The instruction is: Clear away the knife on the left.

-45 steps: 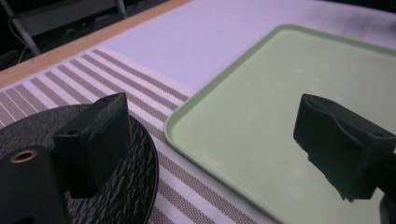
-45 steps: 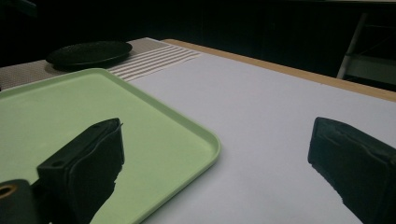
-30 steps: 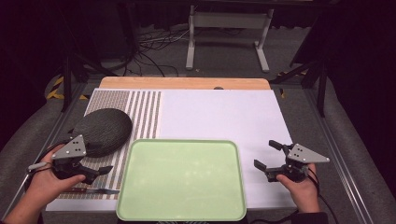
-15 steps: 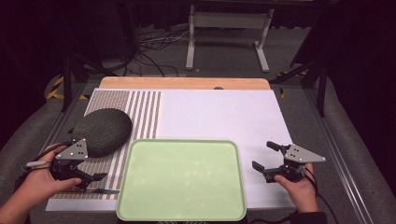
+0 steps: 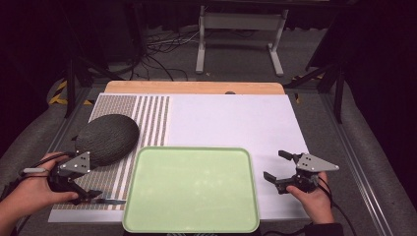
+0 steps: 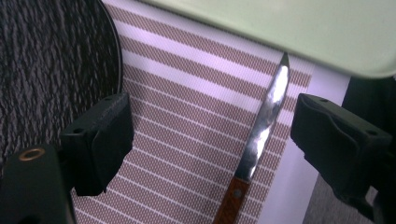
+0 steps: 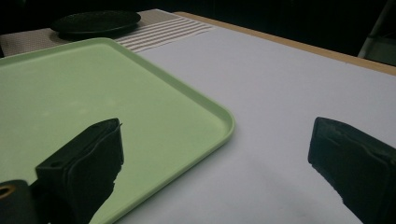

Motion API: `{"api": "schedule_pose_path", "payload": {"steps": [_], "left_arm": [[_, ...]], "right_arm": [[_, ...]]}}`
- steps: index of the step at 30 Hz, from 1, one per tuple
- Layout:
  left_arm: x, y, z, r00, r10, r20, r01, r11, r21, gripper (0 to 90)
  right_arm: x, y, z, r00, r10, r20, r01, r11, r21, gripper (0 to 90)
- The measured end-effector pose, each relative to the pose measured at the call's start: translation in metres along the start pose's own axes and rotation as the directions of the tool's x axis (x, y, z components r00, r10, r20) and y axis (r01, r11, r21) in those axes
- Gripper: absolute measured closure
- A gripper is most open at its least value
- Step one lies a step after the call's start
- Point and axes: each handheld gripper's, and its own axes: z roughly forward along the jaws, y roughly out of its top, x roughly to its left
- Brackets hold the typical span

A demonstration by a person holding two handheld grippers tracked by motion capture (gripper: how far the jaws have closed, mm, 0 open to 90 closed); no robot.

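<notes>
**Left gripper drops back to line up on the knife**

The green tray (image 5: 191, 189) sits where it was a second ago, just beyond the tips of both grippers. The dark oval plate (image 5: 107, 138) has not moved either — it lies off the outer side of the left jaw.

The left gripper (image 5: 81, 189) is what has changed: it has slid back toward the person and away from the plate, and its jaws are now spread wide over the striped mat (image 5: 147, 120). The knife (image 6: 259, 140) lies flat between them, nearer the right-hand jaw, blade tip pointing ahead to the tray's edge, wooden handle toward the jaw roots. Nothing is gripped yet — this reads as the approach to a pick-up.

The right gripper (image 5: 280, 169) has barely shifted; its jaws stand apart, empty, straddling the tray's near corner.
</notes>
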Motion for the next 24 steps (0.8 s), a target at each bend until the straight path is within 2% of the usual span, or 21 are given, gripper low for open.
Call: {"api": "schedule_pose_path", "payload": {"steps": [2, 3, 4, 6, 12, 13, 18, 24], "left_arm": [[0.000, -0.001, 0.002, 0.9999, 0.016, -0.002, -0.016, 0.9989, 0.043, 14.5], [0.000, -0.001, 0.002, 0.9999, 0.016, -0.002, -0.016, 0.9989, 0.043, 15.0], [-0.001, -0.001, 0.004, 0.9993, 0.039, 0.001, -0.039, 0.9963, 0.077, 16.1], [-0.002, -0.001, 0.005, 0.9984, 0.056, 0.008, -0.057, 0.9915, 0.117, 17.6], [-0.004, -0.002, 0.011, 0.9941, 0.099, 0.044, -0.106, 0.9730, 0.205, 19.5], [-0.004, -0.002, 0.011, 0.9941, 0.099, 0.044, -0.106, 0.9730, 0.205, 20.7], [-0.005, -0.003, 0.019, 0.9863, 0.141, 0.085, -0.159, 0.9486, 0.274, 24.7], [-0.007, -0.006, 0.028, 0.9748, 0.183, 0.127, -0.216, 0.9149, 0.341, 36.5]], "right_arm": [[0.000, 0.000, 0.000, 1.0000, 0.001, -0.001, -0.001, 1.000, -0.003, 4.1], [0.000, 0.000, 0.000, 1.0000, 0.000, 0.000, 0.000, 1.000, -0.001, 4.1], [0.000, 0.000, 0.000, 1.0000, 0.000, -0.001, 0.000, 1.000, -0.002, 4.2], [0.000, 0.000, -0.001, 1.0000, 0.002, -0.001, -0.002, 1.000, -0.003, 4.2], [0.001, 0.000, 0.000, 1.0000, 0.001, -0.005, -0.001, 1.000, -0.004, 4.2], [0.001, 0.000, 0.000, 1.0000, 0.001, -0.005, -0.001, 1.000, -0.004, 4.2], [0.001, 0.001, -0.001, 1.0000, -0.001, -0.005, 0.001, 1.000, -0.006, 4.2], [0.001, 0.001, -0.001, 1.0000, 0.000, -0.007, 0.000, 1.000, -0.006, 4.2]]}}
